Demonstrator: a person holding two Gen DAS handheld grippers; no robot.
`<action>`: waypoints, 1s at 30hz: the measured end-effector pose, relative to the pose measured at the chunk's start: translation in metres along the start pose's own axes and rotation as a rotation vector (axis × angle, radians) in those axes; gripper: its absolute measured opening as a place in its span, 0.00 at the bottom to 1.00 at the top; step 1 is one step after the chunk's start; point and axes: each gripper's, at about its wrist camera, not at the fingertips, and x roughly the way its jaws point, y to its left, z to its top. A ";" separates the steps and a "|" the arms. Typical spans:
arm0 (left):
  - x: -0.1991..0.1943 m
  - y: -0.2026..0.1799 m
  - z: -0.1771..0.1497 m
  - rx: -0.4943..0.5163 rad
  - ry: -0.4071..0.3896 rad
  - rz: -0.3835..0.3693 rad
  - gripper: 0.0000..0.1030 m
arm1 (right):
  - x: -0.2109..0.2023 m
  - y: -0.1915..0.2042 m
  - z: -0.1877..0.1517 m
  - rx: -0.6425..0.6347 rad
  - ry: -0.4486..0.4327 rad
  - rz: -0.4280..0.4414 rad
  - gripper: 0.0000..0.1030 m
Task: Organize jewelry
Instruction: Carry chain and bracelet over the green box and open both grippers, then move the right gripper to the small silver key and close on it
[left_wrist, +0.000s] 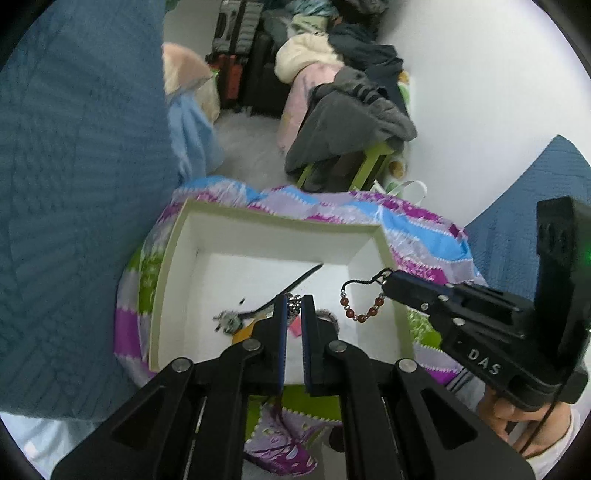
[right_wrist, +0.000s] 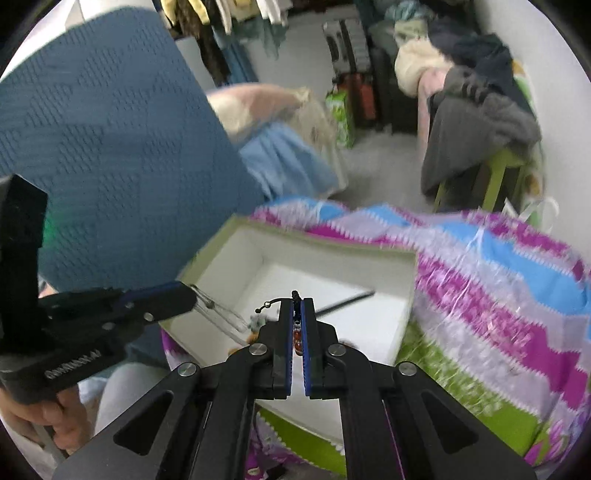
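A white open box with a cream rim sits on striped purple, blue and green bedding. My left gripper hangs over the box's near side, shut on a silver chain. My right gripper reaches in over the box's right wall, shut on a red bead bracelet with a black cord, which dangles below the tips. In the right wrist view the red beads sit between the pads of the right gripper. There the left gripper trails the blurred silver chain.
Inside the box lie a black hair stick, a silver ornament and an orange piece. A blue quilted cover rises at the left. Beyond stand a green stool heaped with clothes and suitcases. A hand holds the right gripper.
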 end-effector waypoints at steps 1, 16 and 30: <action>0.001 0.000 -0.002 -0.003 0.005 0.000 0.06 | 0.005 0.000 -0.004 0.002 0.016 0.004 0.04; -0.030 -0.024 0.005 -0.006 -0.097 -0.025 0.47 | -0.061 -0.022 0.008 -0.038 -0.117 0.000 0.55; -0.028 -0.109 0.012 0.028 -0.161 -0.120 0.47 | -0.162 -0.088 -0.007 -0.022 -0.330 -0.119 0.69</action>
